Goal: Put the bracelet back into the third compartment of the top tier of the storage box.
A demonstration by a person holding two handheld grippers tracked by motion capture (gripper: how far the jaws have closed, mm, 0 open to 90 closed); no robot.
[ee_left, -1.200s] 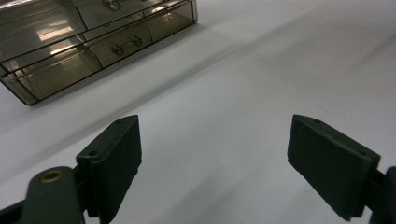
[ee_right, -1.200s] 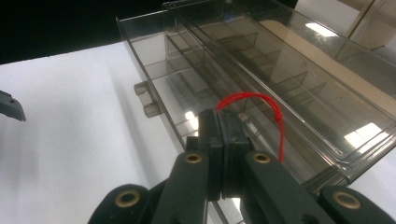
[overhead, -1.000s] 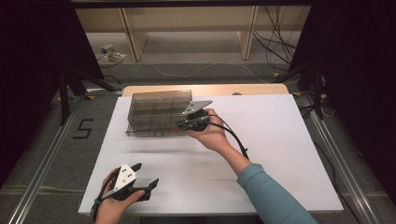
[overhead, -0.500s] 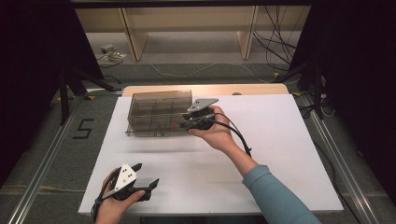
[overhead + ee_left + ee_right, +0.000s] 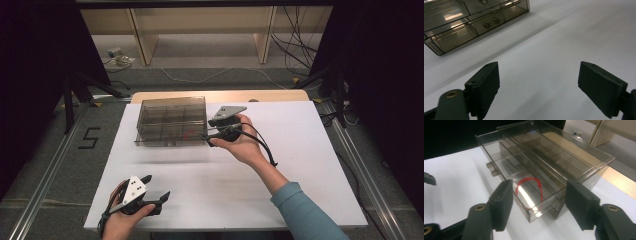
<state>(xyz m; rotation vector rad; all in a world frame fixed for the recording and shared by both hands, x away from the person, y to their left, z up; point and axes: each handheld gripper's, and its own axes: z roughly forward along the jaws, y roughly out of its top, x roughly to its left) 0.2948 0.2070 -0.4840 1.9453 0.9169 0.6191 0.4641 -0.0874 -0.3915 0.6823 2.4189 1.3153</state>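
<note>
A smoky clear drawer box (image 5: 170,119) stands at the back left of the white table (image 5: 300,165). In the right gripper view its lower right drawer (image 5: 506,167) is pulled out a little, and a red loop of cord (image 5: 530,188) lies in the drawer's near end. My right gripper (image 5: 210,137) is open at the box's front right corner; its jaws straddle that drawer's corner (image 5: 539,186) without touching it. My left gripper (image 5: 156,186) rests open near the table's front left edge, with only bare tabletop between its jaws (image 5: 538,65).
The box (image 5: 461,27) lies far ahead of the left gripper. A wooden board (image 5: 260,96) edges the table's back. Metal rails (image 5: 45,165) run along both sides, and cables (image 5: 295,45) lie on the floor behind. A black cable (image 5: 262,145) trails from the right gripper.
The right hand has shifted slightly right and turned at the box's corner. The left hand and its gripper have stayed still.
</note>
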